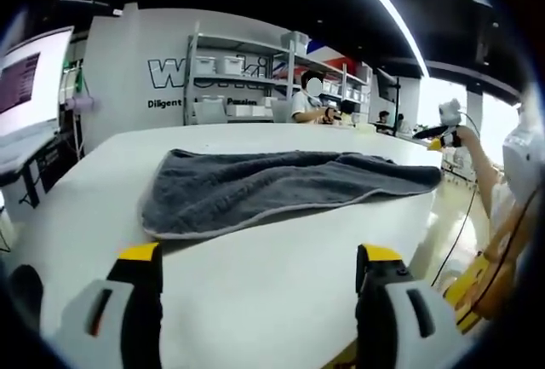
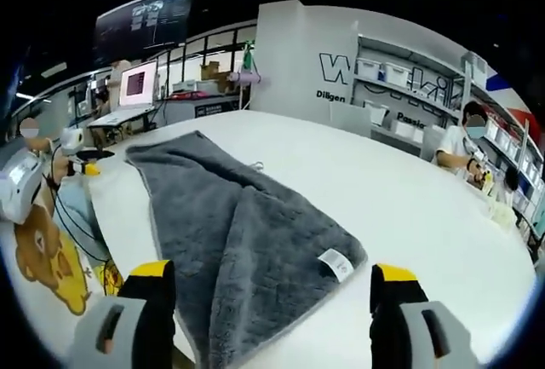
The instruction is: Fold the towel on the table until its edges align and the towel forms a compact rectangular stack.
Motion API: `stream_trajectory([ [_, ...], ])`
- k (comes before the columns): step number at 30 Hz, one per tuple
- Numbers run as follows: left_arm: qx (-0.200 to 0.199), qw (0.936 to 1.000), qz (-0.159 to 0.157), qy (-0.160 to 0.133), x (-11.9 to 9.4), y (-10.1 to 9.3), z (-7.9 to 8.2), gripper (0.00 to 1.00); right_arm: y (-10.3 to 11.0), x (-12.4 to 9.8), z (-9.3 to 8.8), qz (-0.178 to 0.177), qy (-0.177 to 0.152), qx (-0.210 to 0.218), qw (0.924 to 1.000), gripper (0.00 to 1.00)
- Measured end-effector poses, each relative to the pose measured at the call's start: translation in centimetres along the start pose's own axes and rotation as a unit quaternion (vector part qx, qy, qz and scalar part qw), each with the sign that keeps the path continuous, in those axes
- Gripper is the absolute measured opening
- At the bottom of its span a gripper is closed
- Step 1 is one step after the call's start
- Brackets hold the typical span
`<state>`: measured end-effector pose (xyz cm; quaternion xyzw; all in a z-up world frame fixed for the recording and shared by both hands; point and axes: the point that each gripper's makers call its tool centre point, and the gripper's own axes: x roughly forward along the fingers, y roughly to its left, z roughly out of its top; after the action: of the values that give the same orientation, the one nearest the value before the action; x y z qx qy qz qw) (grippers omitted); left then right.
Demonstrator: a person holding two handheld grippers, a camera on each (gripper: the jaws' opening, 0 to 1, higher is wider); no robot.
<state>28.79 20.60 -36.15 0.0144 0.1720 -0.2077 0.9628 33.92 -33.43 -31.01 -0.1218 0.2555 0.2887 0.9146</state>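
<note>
A grey towel (image 1: 281, 188) lies loosely folded once (edges uneven) on the white tabletop (image 1: 255, 292), further folds remaining, while both hand-held grippers, left (image 1: 260, 271) and right (image 2: 272, 288), hover open and empty.

Lab or workshop: storage shelving (image 1: 230, 79), monitors (image 2: 143, 24), white worktable (image 2: 409, 190).

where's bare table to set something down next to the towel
Bare white table stretches from the grey towel toward the shelves in the right gripper view. Another bare strip lies between the towel's near hem and the left tool. No clutter shows on the table.
</note>
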Motion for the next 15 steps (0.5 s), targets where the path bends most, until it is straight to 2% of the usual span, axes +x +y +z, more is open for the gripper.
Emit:
stream_trajectory([
  [2, 0.002, 1.0, 0.001, 0.001, -0.1, 0.1, 0.1, 0.99, -0.1, 0.1, -0.2, 0.007, 0.008, -0.001, 0.9999, 1.0],
  [4, 0.005, 1.0, -0.001, 0.002, -0.1, 0.1, 0.2, 0.99, -0.2, 0.1, -1.0, 0.021, 0.032, -0.005, 0.9993, 1.0],
  [8, 0.005, 1.0, 0.0, 0.0, -0.1, 0.0, 0.4, 0.99, -0.8, 0.4, -1.2, 0.046, 0.035, -0.003, 0.9984, 1.0],
  [10, 0.006, 1.0, 0.001, 0.001, 0.0, 0.0, 0.4, 0.99, -1.0, 0.8, -1.4, 0.075, 0.038, -0.016, 0.9963, 1.0],
  [12, 0.006, 1.0, 0.0, 0.002, 0.0, 0.0, 0.4, 0.99, -1.7, 1.1, -1.6, 0.091, 0.038, -0.016, 0.995, 1.0],
  [15, 0.005, 1.0, 0.0, 0.005, 0.0, -0.1, 0.3, 0.99, -3.2, 1.6, -1.8, 0.111, 0.032, -0.05, 0.9921, 1.0],
])
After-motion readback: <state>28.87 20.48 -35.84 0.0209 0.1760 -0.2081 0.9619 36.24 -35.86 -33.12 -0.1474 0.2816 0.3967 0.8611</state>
